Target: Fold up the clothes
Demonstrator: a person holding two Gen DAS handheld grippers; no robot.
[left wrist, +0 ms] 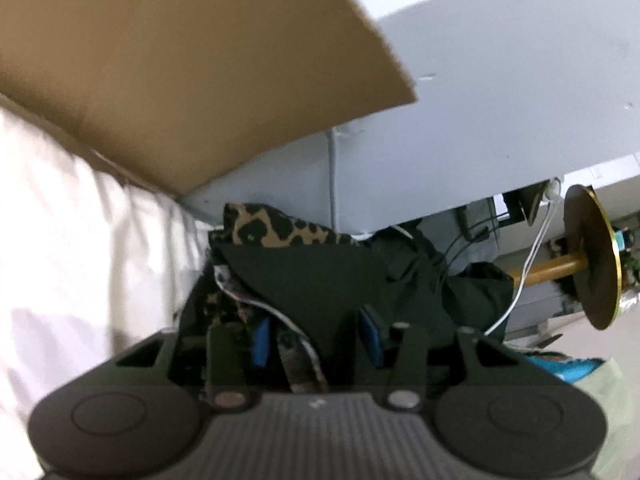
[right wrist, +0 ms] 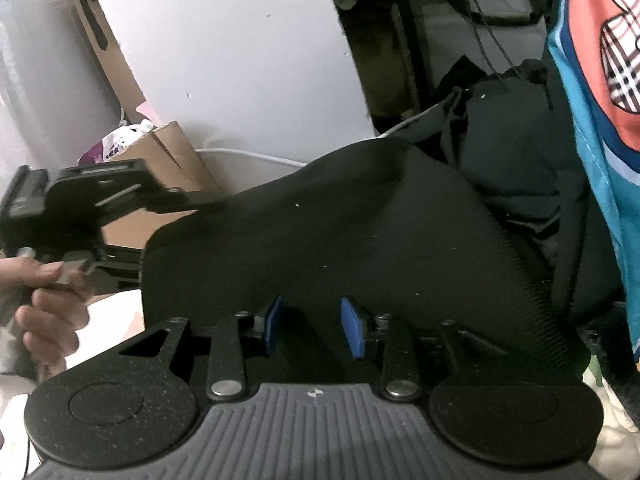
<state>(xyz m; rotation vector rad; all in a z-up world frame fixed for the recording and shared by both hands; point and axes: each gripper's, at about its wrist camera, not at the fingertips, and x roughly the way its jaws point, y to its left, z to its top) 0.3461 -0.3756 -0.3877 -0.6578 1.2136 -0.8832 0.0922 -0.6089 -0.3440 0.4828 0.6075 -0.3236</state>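
A black ribbed garment (right wrist: 360, 240) lies spread in front of my right gripper (right wrist: 314, 326). Its blue pads (right wrist: 354, 330) stand apart with their faces bare, and the cloth's near edge dips between them. At the left of the right wrist view, a hand (right wrist: 44, 300) holds my left gripper (right wrist: 160, 228), whose jaws straddle the garment's left edge. In the left wrist view, my left gripper (left wrist: 316, 338) is open. Black cloth (left wrist: 312, 272) and a striped hem (left wrist: 308, 354) sit between its blue pads (left wrist: 262, 344) without being pinched.
Leopard-print fabric (left wrist: 264, 228) lies behind the black cloth. A cardboard flap (left wrist: 180, 72) hangs over white bedding (left wrist: 60, 220). A gold-rimmed round stand (left wrist: 592, 256) and a white cable (left wrist: 532, 256) are at the right. A teal and orange garment (right wrist: 600, 128) hangs right; a cardboard box (right wrist: 160, 160) stands left.
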